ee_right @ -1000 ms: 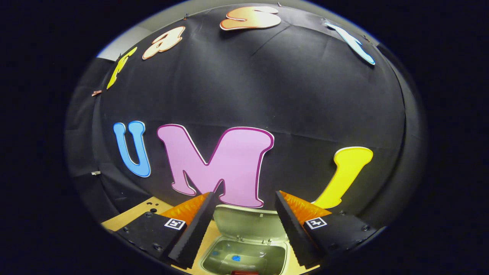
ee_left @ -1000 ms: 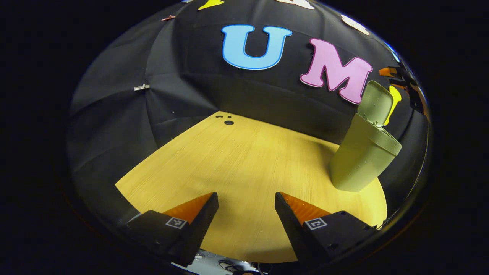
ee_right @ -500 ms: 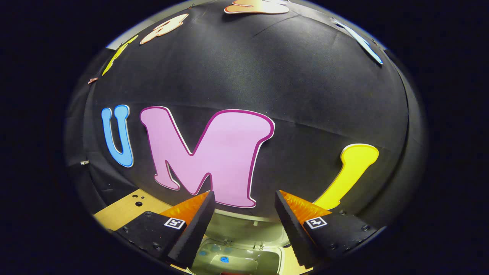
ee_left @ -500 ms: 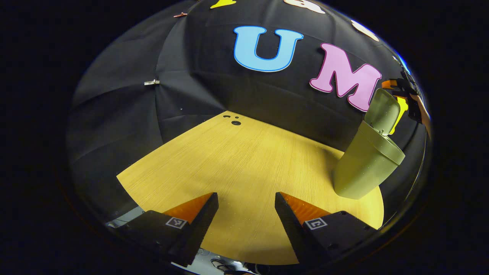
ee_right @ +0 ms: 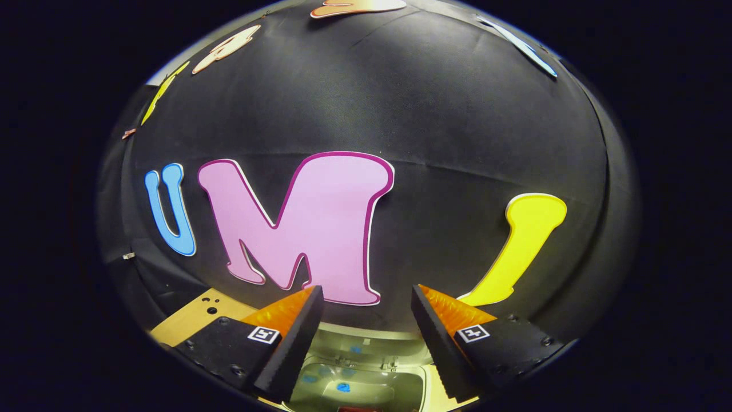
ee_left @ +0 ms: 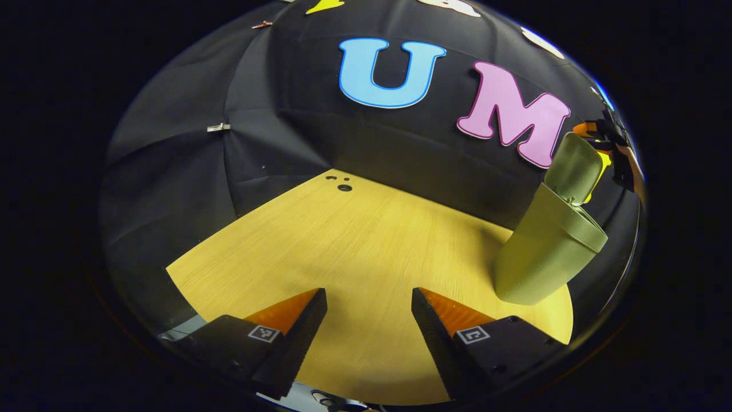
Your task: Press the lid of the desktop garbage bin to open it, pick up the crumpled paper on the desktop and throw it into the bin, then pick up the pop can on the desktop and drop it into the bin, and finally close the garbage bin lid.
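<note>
I count one green garbage bin (ee_left: 543,252) on the wooden desktop (ee_left: 354,252), near its right edge by the back wall, with its single lid (ee_left: 573,167) tipped up and open. From my right gripper (ee_right: 366,297), poised just above the bin with fingers spread and holding nothing, I look down into the opening (ee_right: 357,386); something with blue marks lies inside, but I cannot tell what. My left gripper (ee_left: 369,297) hovers over bare desktop, fingers apart and empty.
</note>
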Available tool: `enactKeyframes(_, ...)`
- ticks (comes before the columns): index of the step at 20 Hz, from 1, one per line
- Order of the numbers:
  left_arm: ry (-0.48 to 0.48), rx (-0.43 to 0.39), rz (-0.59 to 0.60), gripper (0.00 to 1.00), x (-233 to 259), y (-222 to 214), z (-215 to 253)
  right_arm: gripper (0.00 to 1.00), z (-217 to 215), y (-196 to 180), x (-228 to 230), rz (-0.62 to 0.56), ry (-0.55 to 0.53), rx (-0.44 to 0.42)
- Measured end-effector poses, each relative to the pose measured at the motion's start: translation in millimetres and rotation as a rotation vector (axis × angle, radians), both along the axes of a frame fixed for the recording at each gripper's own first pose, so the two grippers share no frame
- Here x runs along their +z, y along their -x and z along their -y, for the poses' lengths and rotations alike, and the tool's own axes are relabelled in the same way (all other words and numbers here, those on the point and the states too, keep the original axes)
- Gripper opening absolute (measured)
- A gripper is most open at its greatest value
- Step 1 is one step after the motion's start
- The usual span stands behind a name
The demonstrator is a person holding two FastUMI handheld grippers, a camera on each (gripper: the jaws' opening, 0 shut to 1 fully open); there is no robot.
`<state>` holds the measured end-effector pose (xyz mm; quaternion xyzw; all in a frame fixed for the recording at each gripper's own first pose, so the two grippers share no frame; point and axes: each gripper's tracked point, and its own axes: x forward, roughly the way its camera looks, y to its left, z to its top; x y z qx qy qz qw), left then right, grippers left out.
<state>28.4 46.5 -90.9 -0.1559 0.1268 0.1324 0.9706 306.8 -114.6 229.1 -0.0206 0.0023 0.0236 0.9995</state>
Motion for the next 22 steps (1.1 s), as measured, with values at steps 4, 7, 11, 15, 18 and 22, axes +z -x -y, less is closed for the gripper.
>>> enactKeyframes(4,-0.057,-0.09,0.007,0.96,10,-10,15,0.96,0,26,-13,-0.018,-0.002,-0.011)
enactKeyframes(7,-0.075,-0.175,0.006,0.96,8,-18,22,0.96,0,52,-33,-0.047,0.005,-0.031)
enactKeyframes(11,-0.082,-0.259,0.007,0.96,8,-23,21,0.98,-2,83,-75,-0.102,0.039,-0.075)
enactKeyframes(15,-0.097,-0.312,0.002,0.99,-2,-21,14,0.98,-12,105,-124,-0.16,0.032,-0.091)
enactKeyframes(18,-0.103,-0.34,-0.01,0.96,-8,-16,11,0.98,-17,115,-152,-0.174,0.028,-0.104)
enactKeyframes(22,-0.122,-0.366,-0.012,0.96,-10,-9,6,0.98,-20,121,-182,-0.221,-0.037,-0.123)
